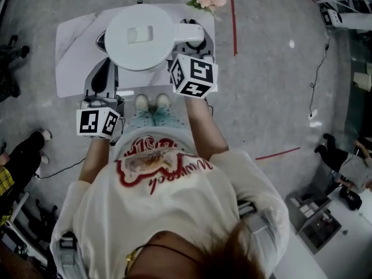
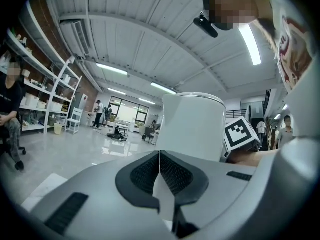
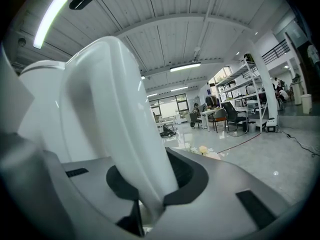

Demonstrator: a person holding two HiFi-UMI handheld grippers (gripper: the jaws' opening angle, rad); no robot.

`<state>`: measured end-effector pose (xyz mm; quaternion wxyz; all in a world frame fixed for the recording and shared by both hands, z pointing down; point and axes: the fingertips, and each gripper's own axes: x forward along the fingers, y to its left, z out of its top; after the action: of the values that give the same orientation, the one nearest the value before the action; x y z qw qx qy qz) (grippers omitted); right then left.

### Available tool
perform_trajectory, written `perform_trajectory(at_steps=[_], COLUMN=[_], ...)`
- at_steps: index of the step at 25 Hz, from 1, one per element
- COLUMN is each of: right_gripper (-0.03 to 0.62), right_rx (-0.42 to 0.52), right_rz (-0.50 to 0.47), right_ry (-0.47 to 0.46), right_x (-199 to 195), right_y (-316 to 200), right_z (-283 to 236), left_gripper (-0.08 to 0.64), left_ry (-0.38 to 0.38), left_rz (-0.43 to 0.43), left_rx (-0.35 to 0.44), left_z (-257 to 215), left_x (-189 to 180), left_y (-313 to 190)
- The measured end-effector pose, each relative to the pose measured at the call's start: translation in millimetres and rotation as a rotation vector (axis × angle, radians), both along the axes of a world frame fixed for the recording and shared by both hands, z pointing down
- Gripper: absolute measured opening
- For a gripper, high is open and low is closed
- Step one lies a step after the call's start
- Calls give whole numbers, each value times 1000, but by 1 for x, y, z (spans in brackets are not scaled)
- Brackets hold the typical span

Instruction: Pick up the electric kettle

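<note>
Right gripper point(image 3: 150, 201) clamped on the handle point(image 3: 115, 114).
It runs upright between the pads, with the electric kettle point(image 1: 139, 36) body just to their left. The left gripper point(image 2: 159, 159), pinched shut and empty, points at that body.

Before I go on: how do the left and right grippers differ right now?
The right gripper has its jaws clamped on the white handle of the electric kettle; the left gripper has its jaws together at the tips, with the kettle's body only beyond them. In the head view the right gripper reaches up beside the kettle, while the left gripper sits further back. Both carry a black-and-white marker cube.
</note>
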<state>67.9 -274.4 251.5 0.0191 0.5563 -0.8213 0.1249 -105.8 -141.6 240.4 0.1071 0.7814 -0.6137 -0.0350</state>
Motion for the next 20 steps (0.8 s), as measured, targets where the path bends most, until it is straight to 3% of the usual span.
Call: perform_trajectory(at_steps=[20], right_gripper=[66], right_rx=[33], right_rz=[-78], right_ry=[-2], right_x=[31], right_y=[30], right_z=[-12], left_gripper=[14], left_ry=[-9], left_rz=[-96], left_rx=[51], left_z=[-13], left_x=[40], left_y=[32])
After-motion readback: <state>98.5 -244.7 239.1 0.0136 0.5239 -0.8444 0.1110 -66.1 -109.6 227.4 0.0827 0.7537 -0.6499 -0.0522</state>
